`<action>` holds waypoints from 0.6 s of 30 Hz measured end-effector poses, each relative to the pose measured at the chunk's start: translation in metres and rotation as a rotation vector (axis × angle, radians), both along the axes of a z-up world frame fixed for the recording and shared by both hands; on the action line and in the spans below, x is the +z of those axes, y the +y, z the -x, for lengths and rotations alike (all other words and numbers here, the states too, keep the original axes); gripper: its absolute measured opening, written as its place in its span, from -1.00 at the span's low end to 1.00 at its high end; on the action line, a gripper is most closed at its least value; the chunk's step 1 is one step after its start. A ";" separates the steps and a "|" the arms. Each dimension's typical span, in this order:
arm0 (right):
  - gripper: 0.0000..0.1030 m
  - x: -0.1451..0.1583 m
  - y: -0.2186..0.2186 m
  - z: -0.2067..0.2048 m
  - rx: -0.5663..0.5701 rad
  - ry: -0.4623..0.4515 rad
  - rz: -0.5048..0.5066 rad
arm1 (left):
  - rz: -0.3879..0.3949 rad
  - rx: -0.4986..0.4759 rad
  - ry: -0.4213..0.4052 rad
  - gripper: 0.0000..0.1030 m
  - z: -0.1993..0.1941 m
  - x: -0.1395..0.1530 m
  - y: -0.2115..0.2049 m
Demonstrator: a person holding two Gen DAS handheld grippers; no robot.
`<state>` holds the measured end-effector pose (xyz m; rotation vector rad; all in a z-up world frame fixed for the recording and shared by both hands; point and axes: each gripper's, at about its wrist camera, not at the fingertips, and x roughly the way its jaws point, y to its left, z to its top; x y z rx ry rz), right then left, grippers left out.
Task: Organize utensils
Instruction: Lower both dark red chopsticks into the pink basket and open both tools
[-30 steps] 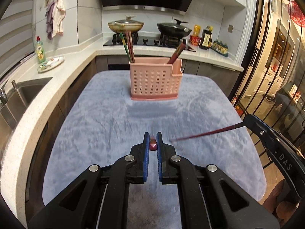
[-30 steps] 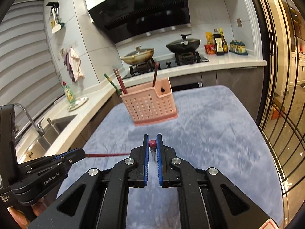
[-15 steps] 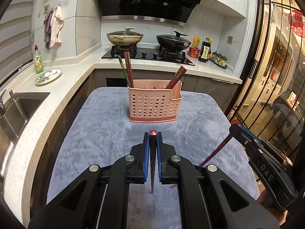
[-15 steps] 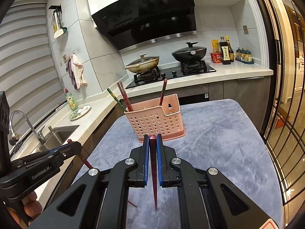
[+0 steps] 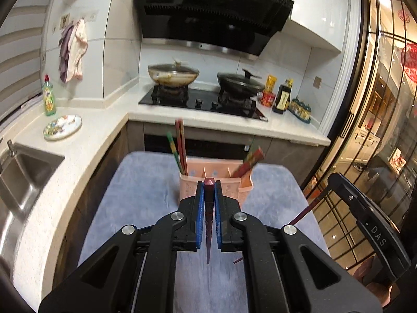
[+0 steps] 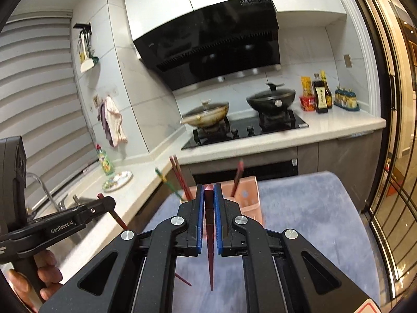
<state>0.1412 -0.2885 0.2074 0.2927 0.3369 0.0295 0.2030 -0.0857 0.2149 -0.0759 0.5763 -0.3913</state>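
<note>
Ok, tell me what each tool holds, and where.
Left tool and right tool each grip one dark red chopstick near its thick top end, tip hanging down.

The right gripper (image 5: 370, 224), seen at the right edge of the left wrist view, bears the white letters "DAS" on its black arm. The left gripper (image 6: 65, 224), seen at the left edge of the right wrist view, bears "GenRobot.AI" in white on its black arm. The range hood (image 6: 221, 39) has small white marks along its top edge, too small to read. Labels on the dish soap bottle (image 5: 49, 96) and sauce bottle (image 6: 320, 96) are illegible.
</note>
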 end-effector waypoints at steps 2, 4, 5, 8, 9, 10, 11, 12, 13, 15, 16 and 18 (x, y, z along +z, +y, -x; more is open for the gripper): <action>-0.86 0.018 -0.003 -0.018 -0.004 -0.029 0.001 | 0.006 0.021 -0.039 -0.86 -0.013 0.016 -0.003; -0.86 0.034 -0.005 -0.036 -0.013 -0.056 0.006 | 0.022 0.038 -0.067 -0.86 -0.028 0.029 -0.004; -0.86 0.042 -0.006 -0.047 -0.017 -0.068 0.007 | 0.028 0.040 -0.080 -0.86 -0.036 0.035 -0.005; -0.86 0.059 -0.011 -0.076 -0.030 -0.092 0.006 | 0.039 0.059 -0.113 -0.86 -0.056 0.048 -0.007; -0.86 0.063 -0.013 -0.086 -0.035 -0.098 0.002 | 0.048 0.067 -0.124 -0.86 -0.066 0.052 -0.009; -0.86 0.065 -0.015 -0.095 -0.039 -0.100 -0.001 | 0.052 0.070 -0.128 -0.86 -0.071 0.053 -0.010; -0.86 0.065 -0.015 -0.103 -0.043 -0.098 -0.001 | 0.060 0.071 -0.131 -0.86 -0.079 0.055 -0.012; -0.86 0.065 -0.017 -0.112 -0.048 -0.095 0.001 | 0.065 0.073 -0.136 -0.86 -0.085 0.055 -0.013; -0.86 0.064 -0.017 -0.118 -0.051 -0.089 0.004 | 0.064 0.075 -0.138 -0.86 -0.090 0.054 -0.014; -0.86 0.054 -0.020 -0.137 -0.059 -0.062 0.006 | 0.057 0.083 -0.137 -0.86 -0.103 0.049 -0.019; -0.86 0.050 -0.021 -0.142 -0.059 -0.052 0.006 | 0.055 0.083 -0.132 -0.86 -0.107 0.046 -0.020; -0.86 0.034 -0.024 -0.157 -0.059 -0.018 0.001 | 0.049 0.080 -0.109 -0.86 -0.119 0.035 -0.022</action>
